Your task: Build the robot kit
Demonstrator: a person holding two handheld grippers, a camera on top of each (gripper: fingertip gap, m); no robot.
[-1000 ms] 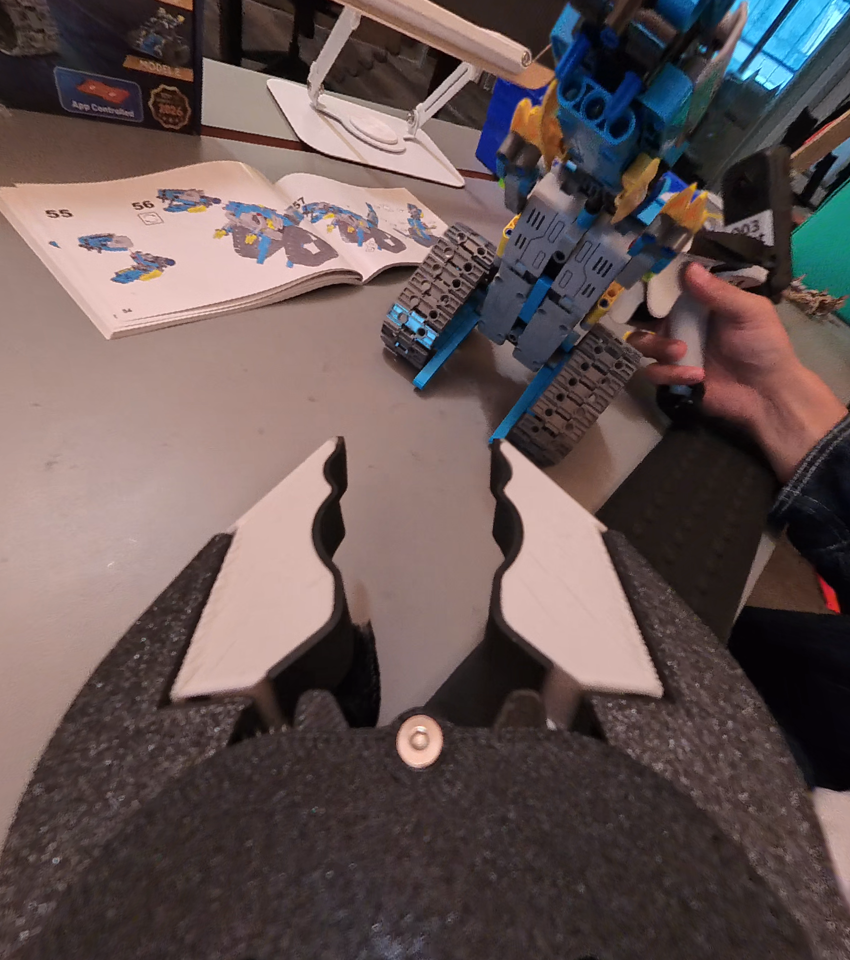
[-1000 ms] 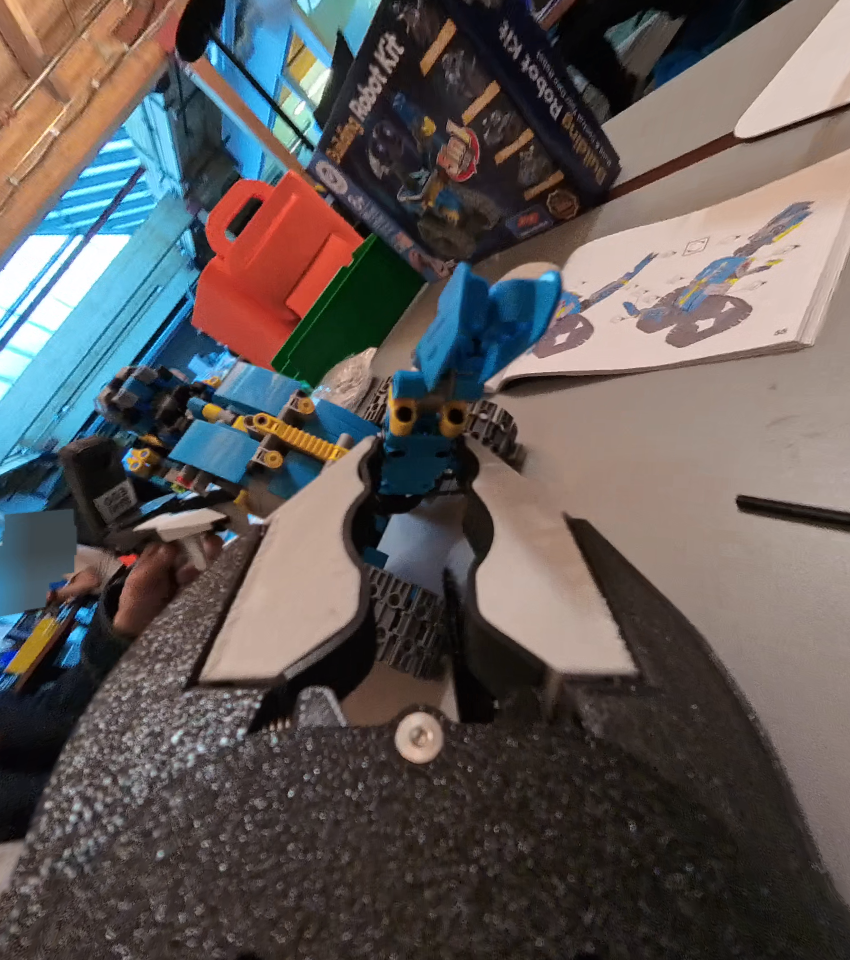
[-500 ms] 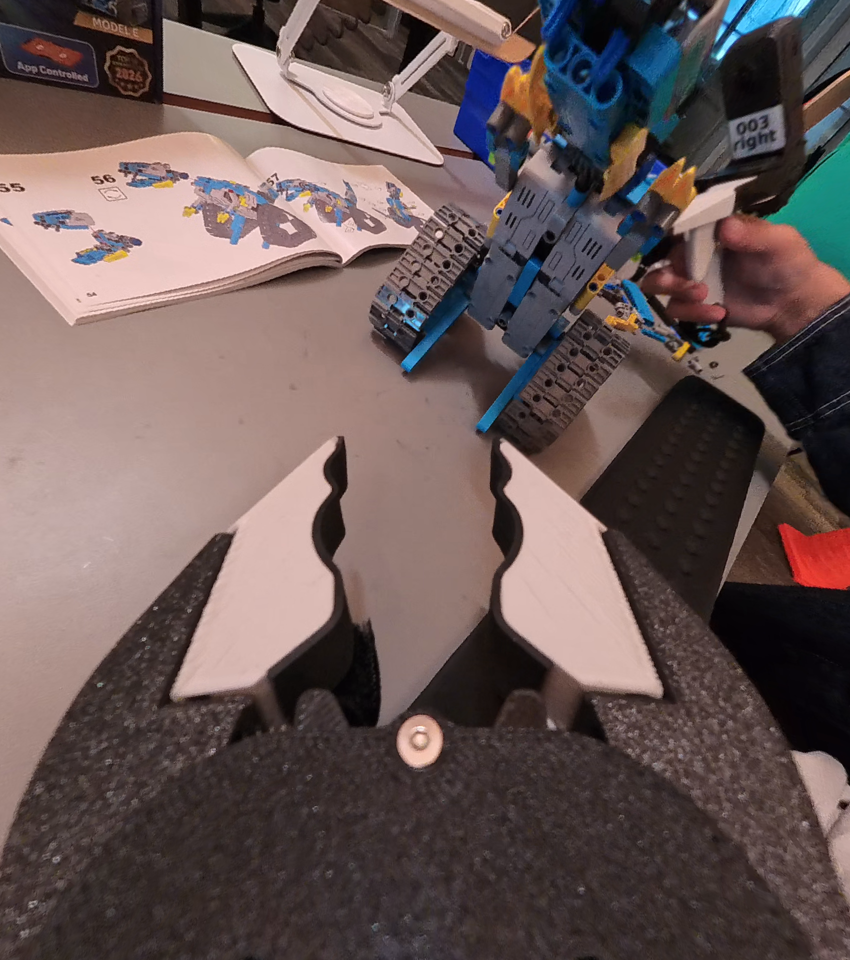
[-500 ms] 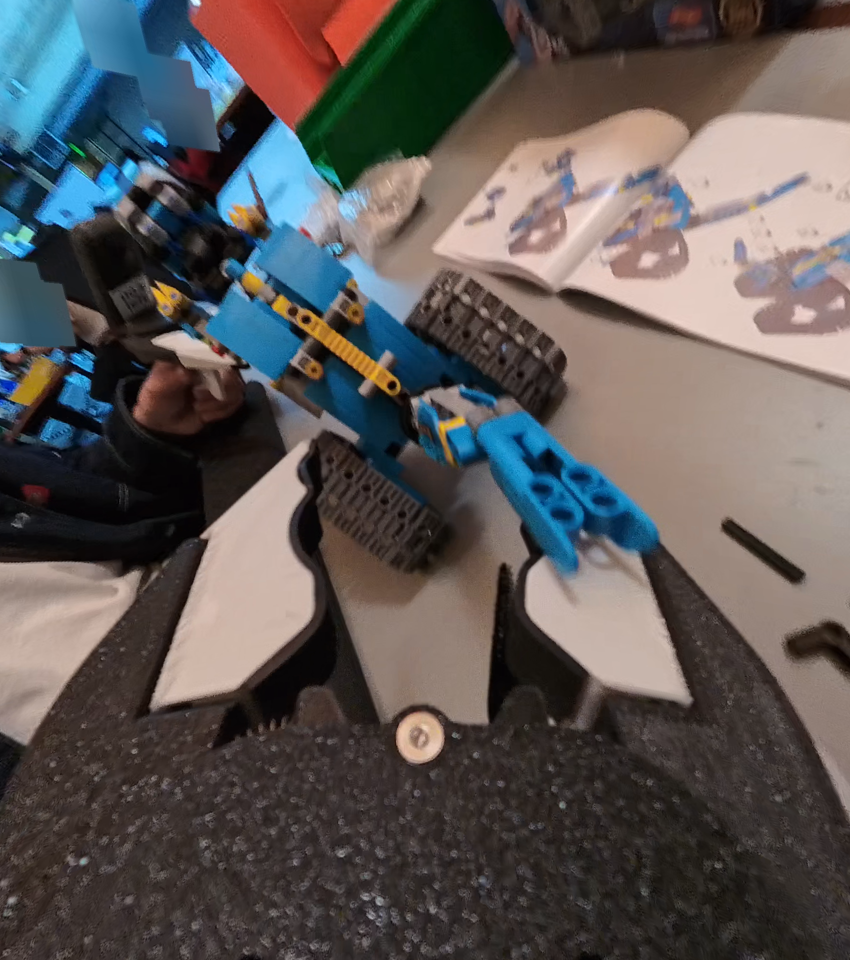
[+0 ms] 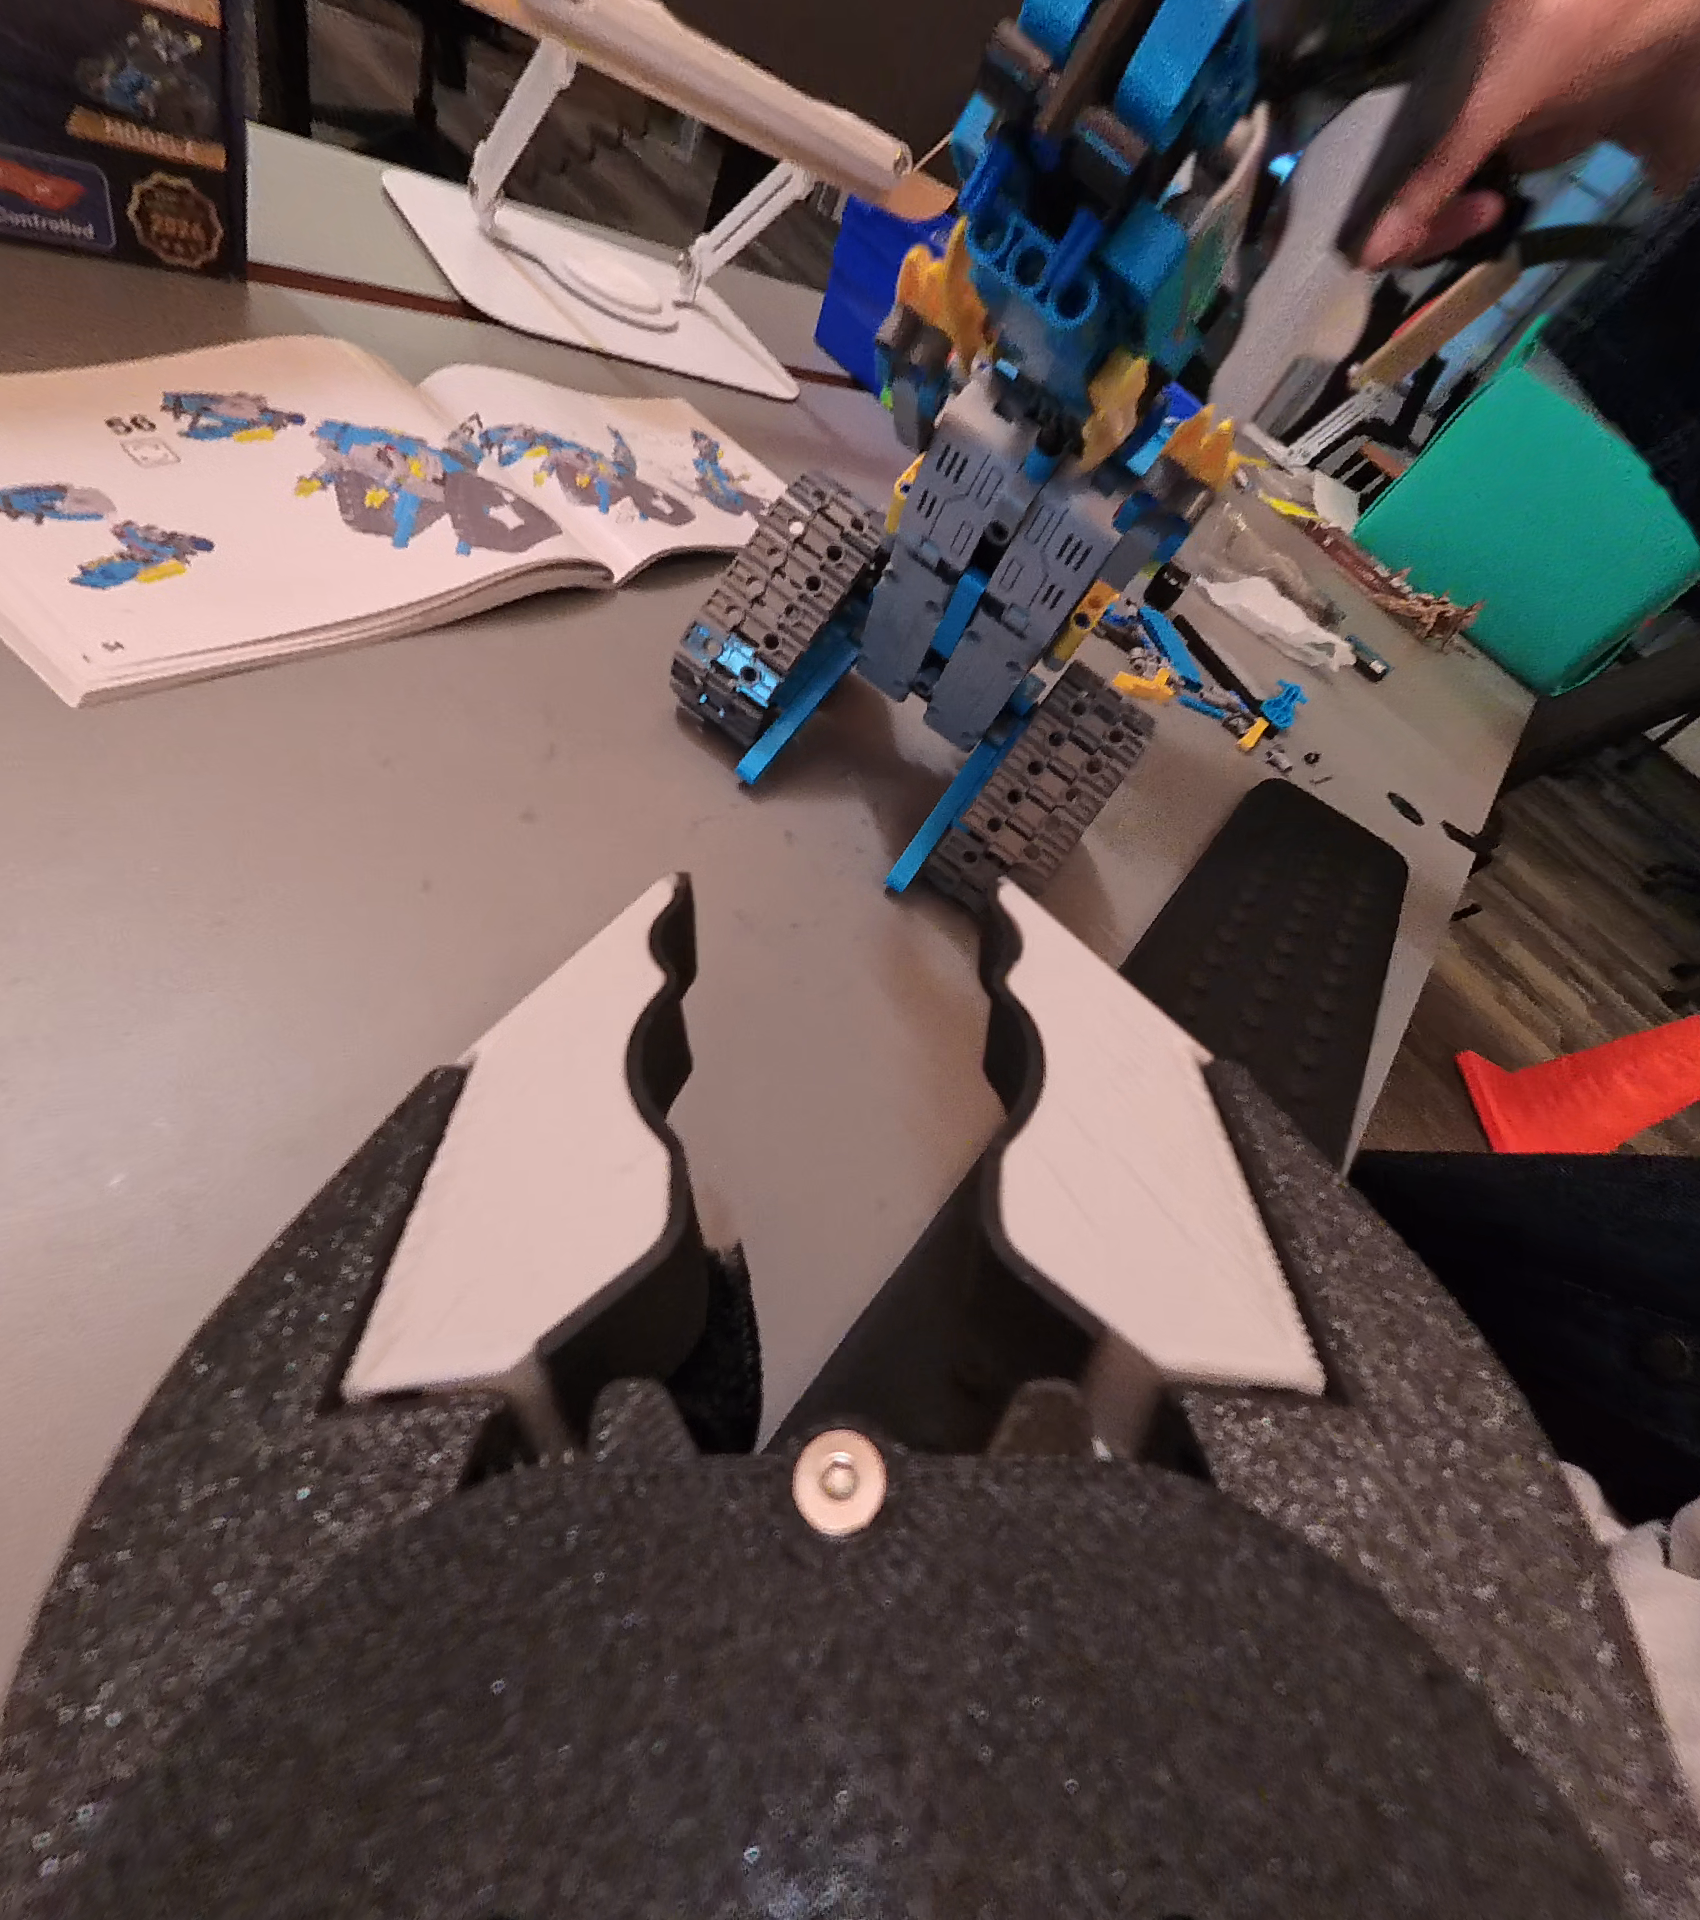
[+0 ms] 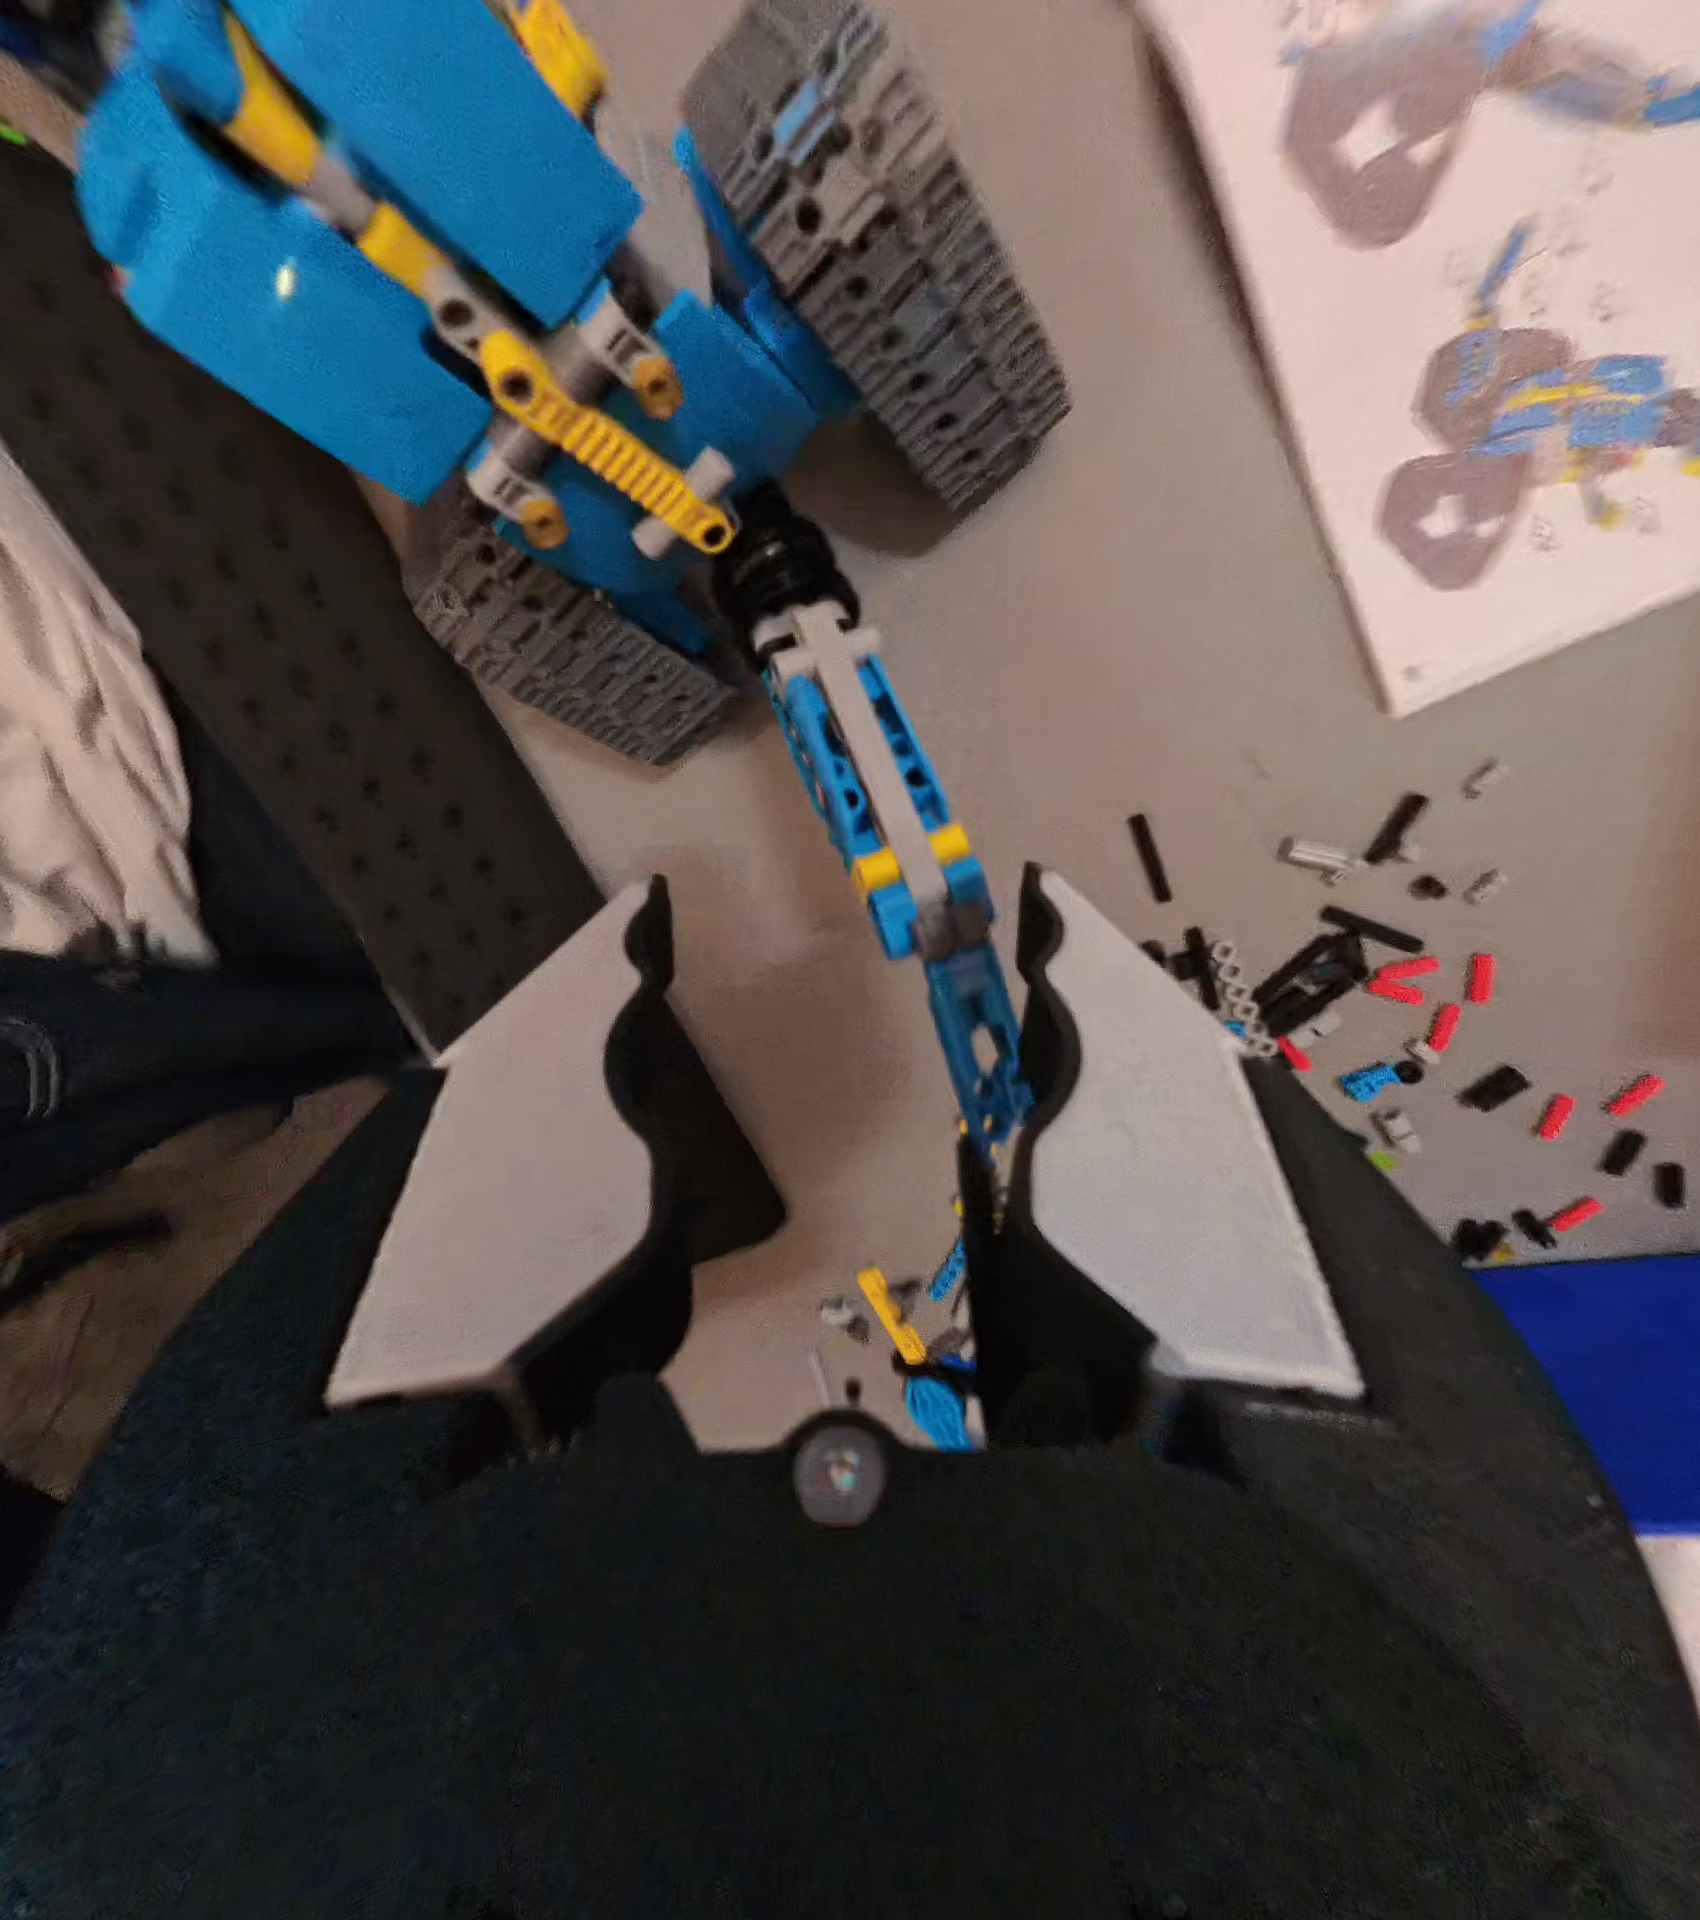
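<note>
A blue, grey and yellow brick robot [image 5: 1012, 499] on grey tracks stands upright on the grey table [image 5: 254, 935]. My left gripper [image 5: 841, 885] is open and empty, low over the table, a short way in front of the robot's tracks. My right gripper [image 6: 846, 883] is open and looks down on the robot [image 6: 430, 260] from above. The robot's thin blue and grey arm [image 6: 887, 810] reaches between its fingers, close along the right finger [image 6: 1137, 1122]. I cannot tell if they touch. A hand [image 5: 1594, 94] holds that gripper, blurred, at the top right of the left wrist view.
An open instruction booklet [image 5: 285, 509] lies left of the robot and also shows in the right wrist view [image 6: 1552, 312]. Several small loose parts [image 6: 1397, 1018] are scattered on the table. A white stand [image 5: 607, 281], a dark box [image 5: 56, 135], a black perforated seat [image 5: 1272, 956], a green box [image 5: 1521, 520] and an orange cone [image 5: 1635, 1070] are around. Left tips to right tips: about 30 cm.
My right gripper opened off the robot's blue arm piece, rose and now looks down from above. The hand moved up in the left wrist view. My left gripper stayed open and barely moved.
</note>
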